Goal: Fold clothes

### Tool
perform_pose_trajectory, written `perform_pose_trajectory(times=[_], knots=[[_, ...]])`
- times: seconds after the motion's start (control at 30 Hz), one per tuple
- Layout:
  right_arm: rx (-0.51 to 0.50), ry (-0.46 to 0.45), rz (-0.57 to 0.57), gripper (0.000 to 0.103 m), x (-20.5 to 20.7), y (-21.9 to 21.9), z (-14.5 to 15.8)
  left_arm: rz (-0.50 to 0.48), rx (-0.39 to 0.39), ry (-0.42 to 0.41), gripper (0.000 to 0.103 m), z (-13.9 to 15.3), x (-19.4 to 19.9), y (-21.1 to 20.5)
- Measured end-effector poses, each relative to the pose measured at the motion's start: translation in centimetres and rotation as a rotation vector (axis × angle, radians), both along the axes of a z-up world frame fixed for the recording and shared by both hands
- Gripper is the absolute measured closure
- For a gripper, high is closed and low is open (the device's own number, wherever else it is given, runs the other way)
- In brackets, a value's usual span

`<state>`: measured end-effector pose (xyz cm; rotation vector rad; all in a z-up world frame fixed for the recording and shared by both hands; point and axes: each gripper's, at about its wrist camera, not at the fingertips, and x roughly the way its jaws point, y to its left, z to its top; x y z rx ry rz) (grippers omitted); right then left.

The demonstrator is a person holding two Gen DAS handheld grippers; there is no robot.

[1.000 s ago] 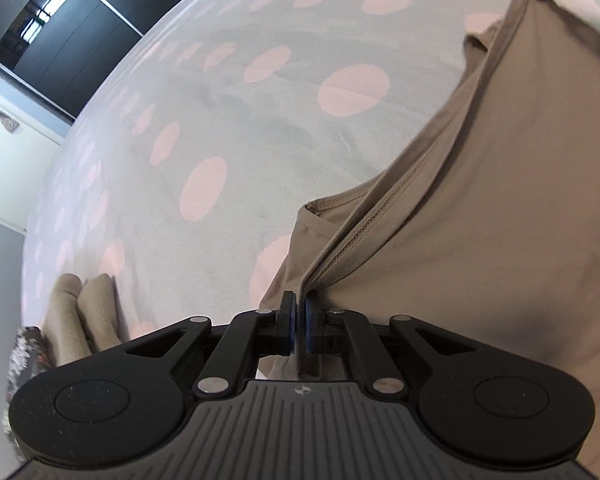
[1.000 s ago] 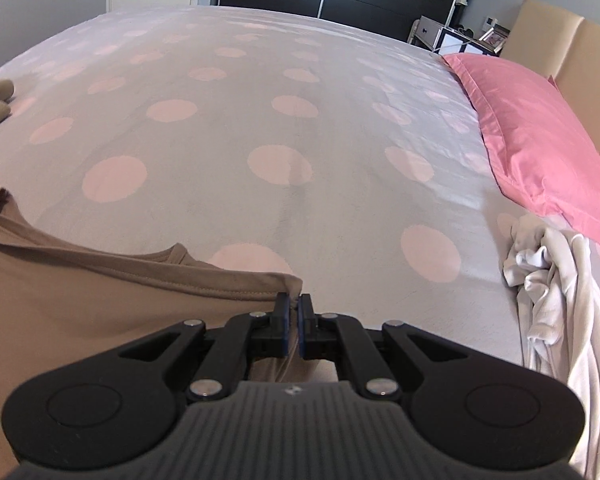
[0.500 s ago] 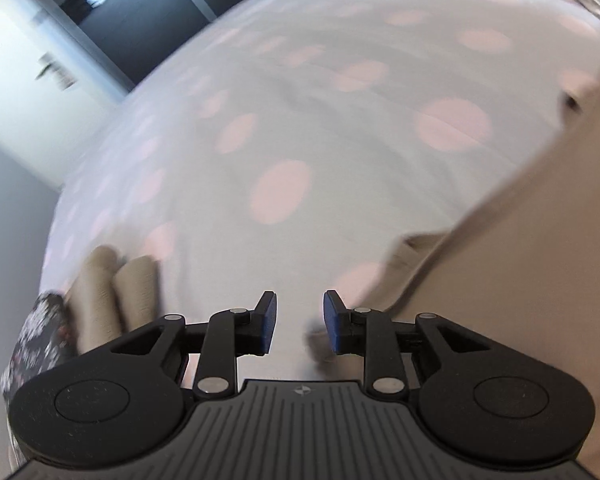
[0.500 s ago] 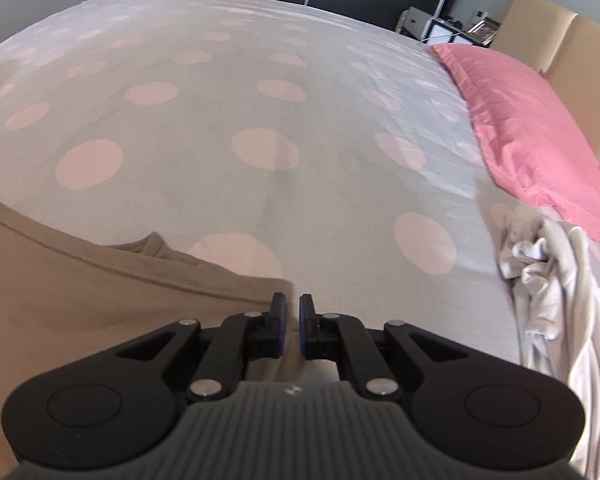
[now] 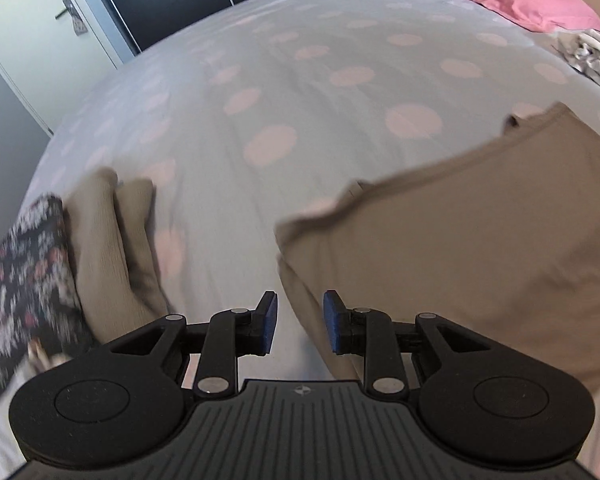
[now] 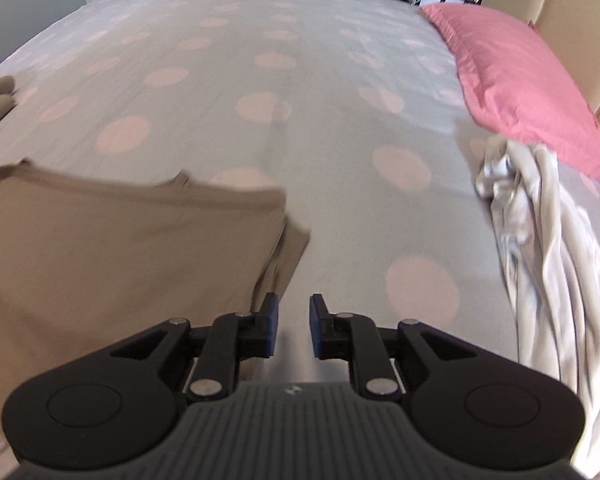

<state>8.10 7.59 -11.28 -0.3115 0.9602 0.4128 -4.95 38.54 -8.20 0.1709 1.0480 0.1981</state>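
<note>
Both claws, left gripper (image 5: 296, 322) and right gripper (image 6: 293, 327), shut on the tan garment (image 5: 460, 248) a second ago, are now released, the right one's jaws widening with nothing between them, so one fold is judged laid down.

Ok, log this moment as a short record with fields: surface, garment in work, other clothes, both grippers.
surface: dotted bedspread
garment in work: tan shirt, lying folded on the bed, released
other clothes: white heap by the pink pillow; folded beige piece and floral piece to the left
left hand-held gripper: open, nothing held
right hand-held gripper: jaws opening, nothing between them
</note>
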Motion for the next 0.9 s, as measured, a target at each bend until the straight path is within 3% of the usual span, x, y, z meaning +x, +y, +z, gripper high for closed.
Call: perform_pose_trajectory(times=[0.1,0.23,0.33,0.43,0.77,0.83,0.9], knots=[[0.027,0.066,0.023,0.084,-2.7,-1.1,0.2,-0.008,-0.058,0.012,0.079,0.3,-3.1,-1.3],[0.062,0.142,0.016,0.069,-6.0,-2.8,0.0,0.02,-0.125,0.018,0.072,0.2,-6.4,-2.5],[0.104,0.187,-0.034,0.067,-7.8,-4.2,-0.6,0.109,-0.187,-0.006,0.062,-0.2,-8.5,-2.7],[0.159,0.217,-0.092,0.066,-8.8,-5.4,-1.4,0.216,-0.294,-0.031,0.062,-0.8,-10.1,-2.1],[0.354,0.368,-0.275,0.066,-8.6,-7.2,-4.8,0.47,-0.521,-0.068,0.062,-4.6,-12.0,-1.4],[0.383,0.374,-0.295,0.066,-8.5,-7.2,-5.5,0.5,-0.555,-0.066,0.062,-5.6,-11.8,-1.2],[0.411,0.364,-0.321,0.066,-8.5,-7.2,-5.8,0.482,-0.543,-0.068,0.062,-5.9,-11.5,-1.4]])
